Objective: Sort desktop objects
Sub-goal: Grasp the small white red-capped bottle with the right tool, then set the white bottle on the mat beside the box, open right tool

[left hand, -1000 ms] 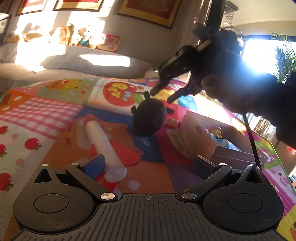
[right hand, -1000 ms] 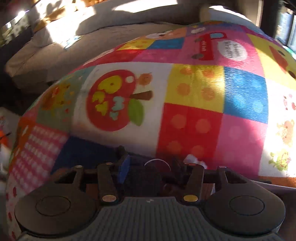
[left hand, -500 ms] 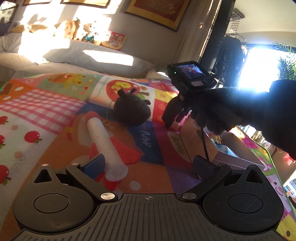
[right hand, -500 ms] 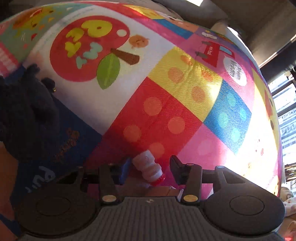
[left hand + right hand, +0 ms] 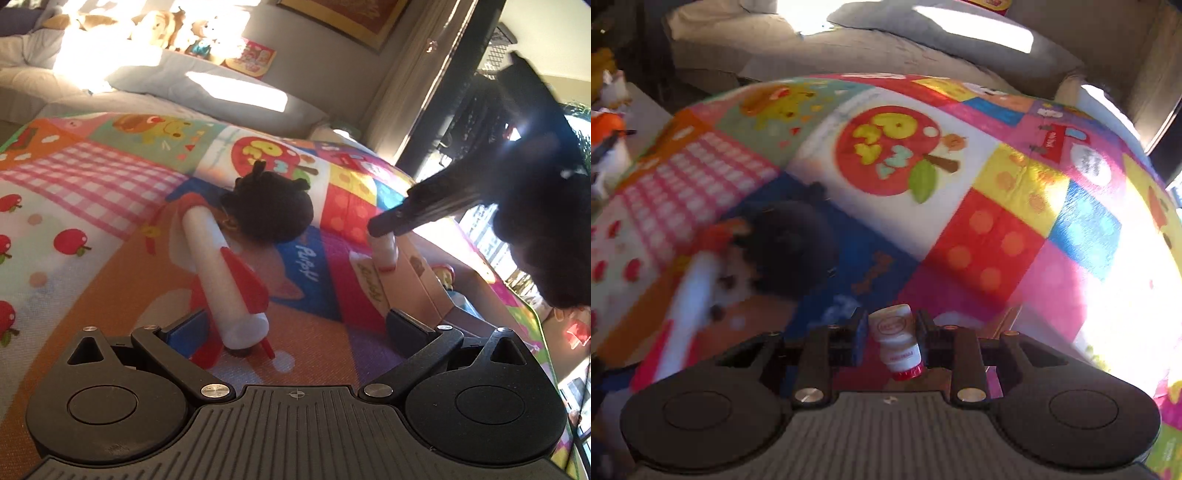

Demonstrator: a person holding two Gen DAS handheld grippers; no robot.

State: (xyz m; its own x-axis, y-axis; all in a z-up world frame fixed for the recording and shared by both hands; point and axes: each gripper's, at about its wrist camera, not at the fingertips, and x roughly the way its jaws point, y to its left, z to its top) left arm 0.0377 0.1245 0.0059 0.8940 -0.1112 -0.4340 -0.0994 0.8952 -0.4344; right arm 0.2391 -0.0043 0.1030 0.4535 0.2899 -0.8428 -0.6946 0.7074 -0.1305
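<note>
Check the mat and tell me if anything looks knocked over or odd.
The toy rocket lies on its side on the play mat, nose touching the black plush toy. The small white bottle hangs cap-down, clamped in the right gripper. Nothing looks spilled or broken.

Rocket (image 5: 225, 275) lies left of plush (image 5: 271, 212) — both on mat (image 5: 74, 192).

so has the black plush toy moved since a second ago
Cannot tell. In the left wrist view the black plush toy lies beside the white foam rocket on the blue patch of the mat, much as before, though this camera itself has shifted.
</note>
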